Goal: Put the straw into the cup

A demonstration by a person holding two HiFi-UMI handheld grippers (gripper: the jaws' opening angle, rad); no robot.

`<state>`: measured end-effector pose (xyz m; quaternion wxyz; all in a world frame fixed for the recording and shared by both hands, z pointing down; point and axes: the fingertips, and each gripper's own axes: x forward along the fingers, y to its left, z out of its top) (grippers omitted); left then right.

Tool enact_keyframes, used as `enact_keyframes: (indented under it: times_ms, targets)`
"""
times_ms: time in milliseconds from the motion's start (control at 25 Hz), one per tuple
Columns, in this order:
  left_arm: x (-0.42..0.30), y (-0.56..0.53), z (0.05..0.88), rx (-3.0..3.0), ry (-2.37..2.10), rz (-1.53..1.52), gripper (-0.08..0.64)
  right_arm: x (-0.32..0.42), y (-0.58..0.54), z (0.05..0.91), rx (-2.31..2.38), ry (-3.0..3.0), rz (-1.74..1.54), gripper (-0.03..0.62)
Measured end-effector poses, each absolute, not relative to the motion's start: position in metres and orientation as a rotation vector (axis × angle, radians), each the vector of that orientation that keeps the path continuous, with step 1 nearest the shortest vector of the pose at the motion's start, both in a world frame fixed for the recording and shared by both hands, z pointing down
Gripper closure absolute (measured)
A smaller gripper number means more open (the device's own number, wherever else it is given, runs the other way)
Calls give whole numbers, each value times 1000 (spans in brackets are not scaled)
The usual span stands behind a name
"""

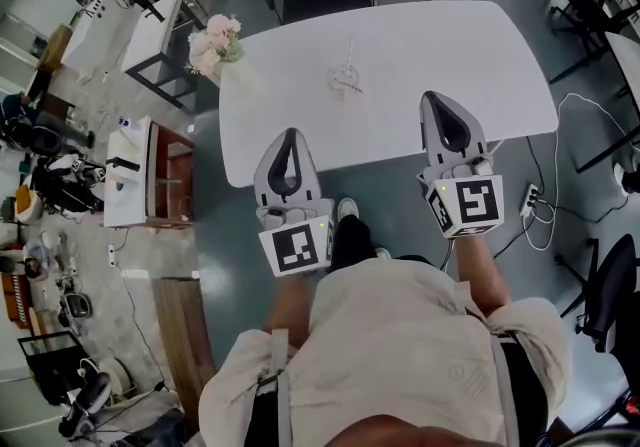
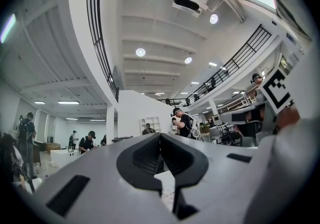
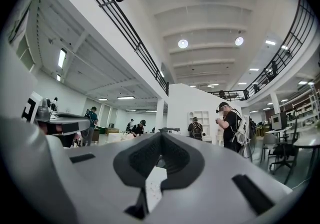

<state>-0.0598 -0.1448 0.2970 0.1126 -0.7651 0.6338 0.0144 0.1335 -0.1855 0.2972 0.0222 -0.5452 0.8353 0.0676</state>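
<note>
the straw (image 1: 350, 53) seems to stand upright in the cup (image 1: 344, 83) at mid-table (image 1: 470, 65), so the job looks done. flowers (image 1: 212, 43) sit at a left corner, out of the way. the left gripper (image 1: 291, 135) and right gripper (image 1: 437, 98) hang over the near edge, well apart from the cup, jaws pressed together on nothing, likely parked.

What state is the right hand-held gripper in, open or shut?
Shut. In the right gripper view the two jaws of the right hand-held gripper meet at their tips, with nothing held between them.
</note>
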Motion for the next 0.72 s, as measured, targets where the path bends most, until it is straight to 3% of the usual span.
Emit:
enact_keyframes:
  times_ms: [720]
  targets:
    - [-81,-161,308,-2220,1900,34,555,117,-202,316,-1705,2624,210,591]
